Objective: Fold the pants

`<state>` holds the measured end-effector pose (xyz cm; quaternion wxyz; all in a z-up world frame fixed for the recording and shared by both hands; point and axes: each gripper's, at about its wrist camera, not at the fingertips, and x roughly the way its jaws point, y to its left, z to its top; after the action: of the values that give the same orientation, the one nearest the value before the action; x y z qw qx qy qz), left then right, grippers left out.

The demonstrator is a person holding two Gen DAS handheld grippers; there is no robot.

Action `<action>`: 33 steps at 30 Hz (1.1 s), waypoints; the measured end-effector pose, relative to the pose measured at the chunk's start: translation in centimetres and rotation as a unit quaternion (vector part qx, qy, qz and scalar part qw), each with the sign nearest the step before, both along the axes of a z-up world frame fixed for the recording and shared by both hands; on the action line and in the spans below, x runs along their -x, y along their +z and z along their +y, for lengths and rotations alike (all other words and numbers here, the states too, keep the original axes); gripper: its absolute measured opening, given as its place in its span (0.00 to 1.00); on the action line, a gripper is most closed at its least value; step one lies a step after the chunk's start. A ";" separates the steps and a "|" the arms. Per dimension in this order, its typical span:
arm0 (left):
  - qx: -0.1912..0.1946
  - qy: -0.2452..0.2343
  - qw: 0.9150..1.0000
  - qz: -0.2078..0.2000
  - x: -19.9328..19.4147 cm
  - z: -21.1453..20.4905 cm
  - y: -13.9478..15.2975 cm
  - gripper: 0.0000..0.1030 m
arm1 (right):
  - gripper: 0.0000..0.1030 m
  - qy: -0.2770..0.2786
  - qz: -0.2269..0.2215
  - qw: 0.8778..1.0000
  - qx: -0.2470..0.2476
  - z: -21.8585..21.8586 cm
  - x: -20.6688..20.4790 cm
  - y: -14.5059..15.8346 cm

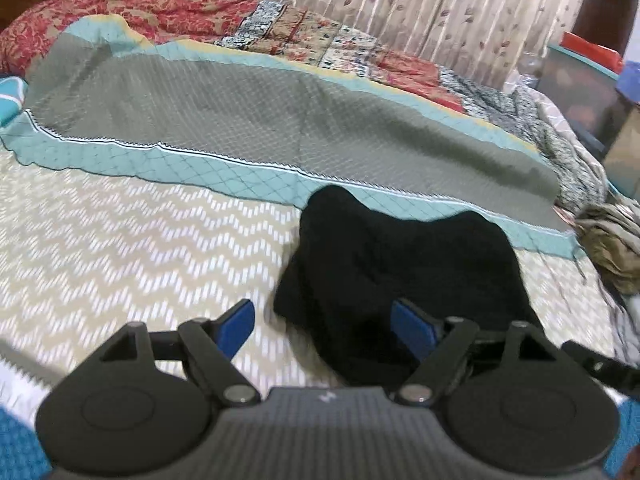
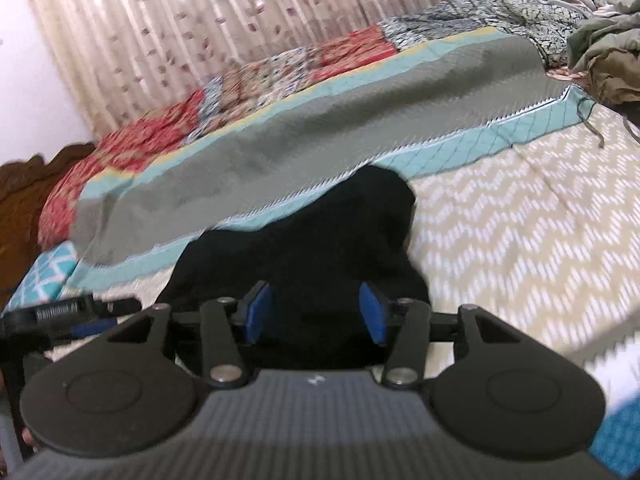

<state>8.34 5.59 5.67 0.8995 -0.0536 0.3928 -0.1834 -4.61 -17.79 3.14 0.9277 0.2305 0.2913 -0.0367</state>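
Pants (image 1: pixel 400 280): black, bunched in a compact heap on the zigzag sheet (image 1: pixel 120 240), far edge touching or just overlapping the teal border of the grey quilt (image 1: pixel 240 120). No leg, waistband or hem can be told apart; the cloth reads as 1 dark mass in both views.

Left gripper (image 1: pixel 324 324): jaws spread wide, nothing pinched. Its 1 pad sits over bare sheet, the other over the near left edge of the heap; whether that pad touches cloth cannot be told.

Right gripper (image 2: pixel 316 312): jaws spread, narrower than the left. Black cloth fills the gap behind the pads, but the pads do not visibly press on it. Its view also catches the left gripper at the lower left edge, close by.

Both views are motion-blurred.

Risks, as judged from here:
- Blind pinch. With no seam or hem visible, either gripper may close on several layers at once, and a lift would raise a lump, not an edge.
- Quilt snag. The heap meets the quilt border; a grab at the far edge could take quilt fabric too.
- Collision. The 2 grippers work close together at the same side of the heap.
- Clutter. An olive garment (image 1: pixel 612 248) lies near the right of the heap; a wide spread could drag pants onto it.
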 end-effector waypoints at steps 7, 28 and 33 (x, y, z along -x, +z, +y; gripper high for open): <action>-0.022 -0.010 1.000 0.006 5.9 0.1 0.4 0.89 | 0.70 0.022 0.007 0.999 0.027 3.7 4.5 0.9; -0.067 -0.032 0.997 0.001 14.2 -1.0 0.1 1.00 | 0.73 -0.005 0.020 1.000 -0.003 3.1 10.6 0.6; -0.074 -0.033 0.997 -0.002 15.0 -1.2 0.2 1.00 | 0.73 -0.007 0.020 1.000 -0.007 3.6 11.0 0.5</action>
<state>-6.71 4.39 5.91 0.8955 0.0263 0.4047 -0.1834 -15.65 -14.18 3.61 0.9198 0.2382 0.3084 -0.0460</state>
